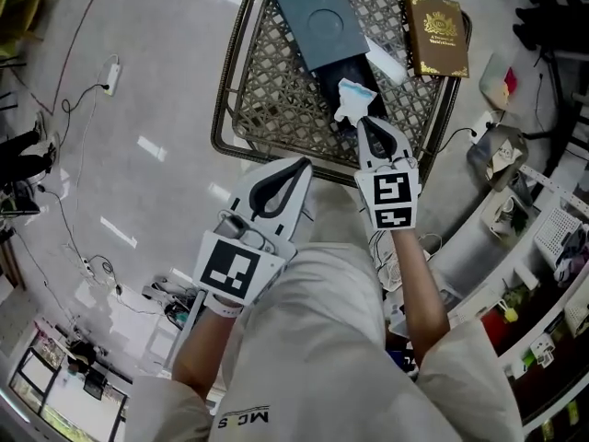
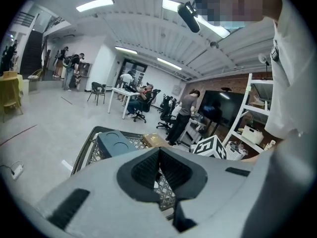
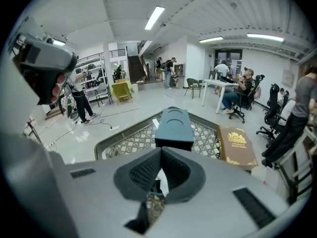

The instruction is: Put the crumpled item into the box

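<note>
While closed, right claw [image 3: 159,152] on wad [image 1: 353,98].

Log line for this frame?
right gripper: shut on wad | wad: at near end of box | left gripper: shut, empty

Slate-blue box [image 1: 317,12]; brown book [image 1: 438,35] printed in gold; crumpled item [image 1: 352,98] white and pale blue; table [image 1: 276,90] lattice-patterned.
</note>
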Available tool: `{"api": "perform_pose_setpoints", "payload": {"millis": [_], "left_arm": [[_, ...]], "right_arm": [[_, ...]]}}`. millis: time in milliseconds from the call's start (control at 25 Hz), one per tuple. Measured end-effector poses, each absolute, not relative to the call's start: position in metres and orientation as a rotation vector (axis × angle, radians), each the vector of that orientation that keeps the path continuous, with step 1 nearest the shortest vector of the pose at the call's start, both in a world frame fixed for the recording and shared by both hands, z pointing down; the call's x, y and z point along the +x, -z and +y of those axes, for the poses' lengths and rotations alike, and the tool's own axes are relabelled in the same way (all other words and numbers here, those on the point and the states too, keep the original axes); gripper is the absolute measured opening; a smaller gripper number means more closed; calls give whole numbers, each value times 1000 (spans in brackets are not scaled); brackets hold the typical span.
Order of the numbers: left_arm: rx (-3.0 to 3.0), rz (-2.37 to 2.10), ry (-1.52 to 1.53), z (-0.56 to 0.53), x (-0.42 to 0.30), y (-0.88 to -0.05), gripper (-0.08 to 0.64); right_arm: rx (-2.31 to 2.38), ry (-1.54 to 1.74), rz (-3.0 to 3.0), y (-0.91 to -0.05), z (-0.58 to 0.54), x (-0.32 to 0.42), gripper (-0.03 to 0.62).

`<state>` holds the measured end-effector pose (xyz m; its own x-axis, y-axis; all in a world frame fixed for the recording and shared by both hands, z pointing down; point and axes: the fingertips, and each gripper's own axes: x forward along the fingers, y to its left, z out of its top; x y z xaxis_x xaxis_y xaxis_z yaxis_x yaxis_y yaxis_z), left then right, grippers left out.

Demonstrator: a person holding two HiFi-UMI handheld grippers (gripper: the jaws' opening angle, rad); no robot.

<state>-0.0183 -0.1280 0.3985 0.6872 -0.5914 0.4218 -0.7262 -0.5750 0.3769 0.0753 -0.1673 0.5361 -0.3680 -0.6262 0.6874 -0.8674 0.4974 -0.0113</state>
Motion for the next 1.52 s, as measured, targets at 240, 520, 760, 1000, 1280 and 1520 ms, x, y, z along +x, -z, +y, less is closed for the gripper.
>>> {"api": "perform_pose_setpoints", "payload": {"millis": [240, 520, 760, 1000, 1280, 1520], "left_arm": [[2438, -1039, -326, -126, -24, -373, 21], [2477, -1096, -270, -125, -31, -340, 21], [2516, -1151, -228, -127, -35, -318, 21], [2544, -1170, -190, -127, -32, -302, 21], [2571, -1171, -192, -124, -27, -290, 21], [2586, -1140, -209, -122, -22, -285, 21]], "right_arm": [[1250, -442, -2175, -484, -162, 72, 18], [1309, -378, -2252, -418, -157, 71, 15], [1362, -286, -2329, -364, -157, 71, 15], [1452, -220, -2399, -323, -149, 81, 15], [1541, -200, -2505, -286, -132, 89, 15], [1519, -134, -2496, -282, -121, 97, 15]]}}
